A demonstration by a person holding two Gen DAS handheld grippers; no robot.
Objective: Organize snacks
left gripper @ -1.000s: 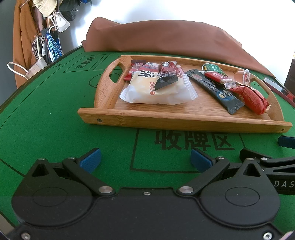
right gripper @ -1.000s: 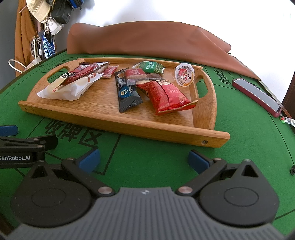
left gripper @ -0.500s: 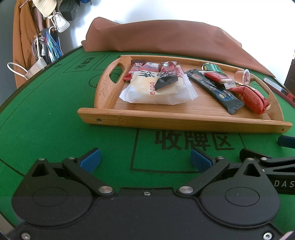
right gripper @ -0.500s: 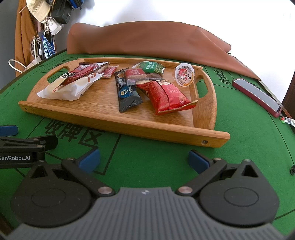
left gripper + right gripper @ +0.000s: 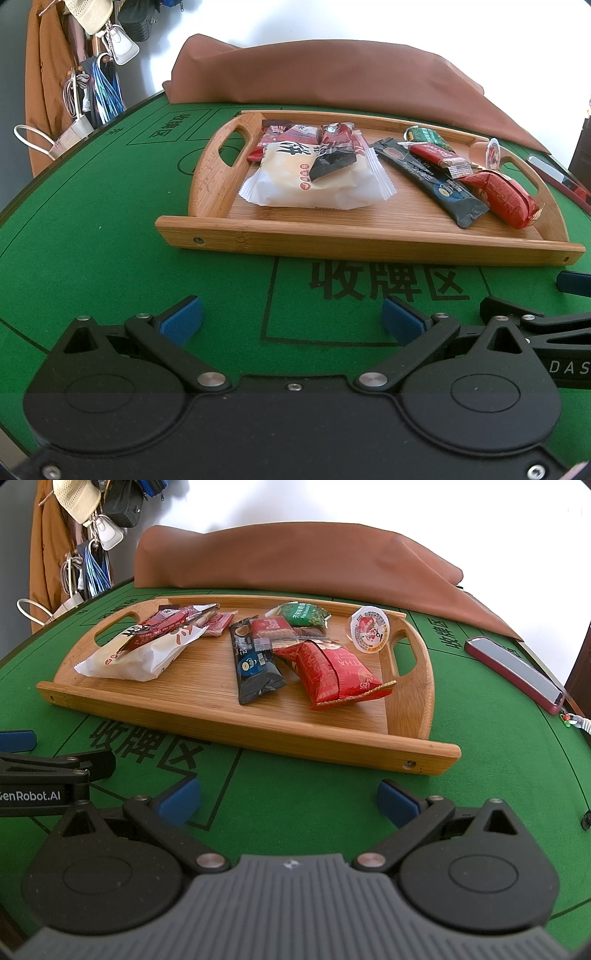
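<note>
Here, in the left wrist view, the left gripper (image 5: pixel 291 319) sits low over the green table (image 5: pixel 92 236), its blue pads (image 5: pixel 181 323) spread wide with nothing between them. Ahead lies the tray (image 5: pixel 362 243) holding the snacks: a white bag (image 5: pixel 314 184) at its left with a dark packet (image 5: pixel 332 162) on top, a black sachet (image 5: pixel 432 184) and a red pack (image 5: pixel 506 199) to the right. Part of the right gripper shows at the right edge. In the right wrist view, the right gripper (image 5: pixel 288 799) is likewise spread wide and empty, short of the tray (image 5: pixel 258 731). On it rest the white bag (image 5: pixel 136 657), black sachet (image 5: pixel 255 668), red pack (image 5: pixel 336 672), a green pack (image 5: pixel 303 614) and a jelly cup (image 5: pixel 369 633) by the right handle. A phone (image 5: pixel 517 672) lies on the table, right of the tray
</note>
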